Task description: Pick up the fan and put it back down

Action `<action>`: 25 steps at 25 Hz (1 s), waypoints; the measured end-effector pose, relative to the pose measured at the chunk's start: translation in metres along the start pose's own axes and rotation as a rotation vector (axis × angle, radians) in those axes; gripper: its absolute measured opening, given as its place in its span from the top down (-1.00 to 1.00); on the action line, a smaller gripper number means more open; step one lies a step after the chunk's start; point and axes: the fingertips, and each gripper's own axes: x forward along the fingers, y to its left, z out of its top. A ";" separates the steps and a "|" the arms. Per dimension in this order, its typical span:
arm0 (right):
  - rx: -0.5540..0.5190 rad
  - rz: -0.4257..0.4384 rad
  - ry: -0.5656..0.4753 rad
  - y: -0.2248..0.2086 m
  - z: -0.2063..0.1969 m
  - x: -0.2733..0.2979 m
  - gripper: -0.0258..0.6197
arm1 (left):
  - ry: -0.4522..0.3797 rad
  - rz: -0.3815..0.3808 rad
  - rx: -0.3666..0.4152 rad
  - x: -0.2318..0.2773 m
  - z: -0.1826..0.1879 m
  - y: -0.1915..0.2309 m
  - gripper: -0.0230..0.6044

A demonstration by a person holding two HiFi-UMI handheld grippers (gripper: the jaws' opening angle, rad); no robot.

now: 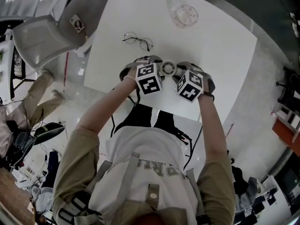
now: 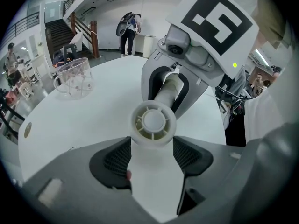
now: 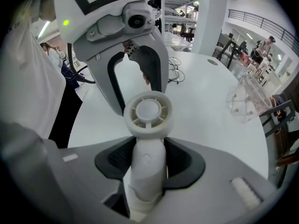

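Presently, fan [image 3: 148, 113]: white, round head on a handle, over the table [image 1: 220, 50], between both grippers.
Right gripper [image 3: 149, 158]: about half closed, pads clamped on the fan's handle.
Left gripper [image 2: 152, 147]: jaws wide, flanking the fan's head; pad contact cannot be told.
Farther off: glasses [image 1: 137, 40], clear jug [image 1: 184, 14].

White handheld fan [image 3: 145, 120], gripped by handle

White table [image 1: 225, 50]. On top: eyeglasses [image 1: 138, 40] toward the far side; clear round container [image 1: 184, 15] beyond; small white fan [image 1: 168, 68] near edge, between left gripper [image 1: 154, 67] and right gripper [image 1: 182, 71], marker cubes uppermost. Grey chair [image 1: 42, 37] off left.
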 end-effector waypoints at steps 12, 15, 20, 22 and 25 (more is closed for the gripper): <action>0.026 0.050 -0.029 -0.002 0.001 0.000 0.35 | 0.004 -0.021 -0.052 0.006 -0.005 0.004 0.00; 0.030 0.038 -0.041 -0.002 0.001 0.000 0.35 | 0.011 -0.018 -0.048 0.006 -0.006 0.003 0.00; 0.030 0.019 -0.059 -0.001 0.001 0.001 0.35 | 0.016 -0.016 -0.045 0.006 -0.006 0.003 0.00; 0.035 0.005 -0.067 -0.002 0.001 0.001 0.34 | 0.017 -0.013 -0.045 0.006 -0.007 0.003 0.00; 0.057 -0.008 -0.079 -0.003 0.000 0.000 0.27 | 0.016 -0.008 -0.050 0.006 -0.007 0.003 -0.01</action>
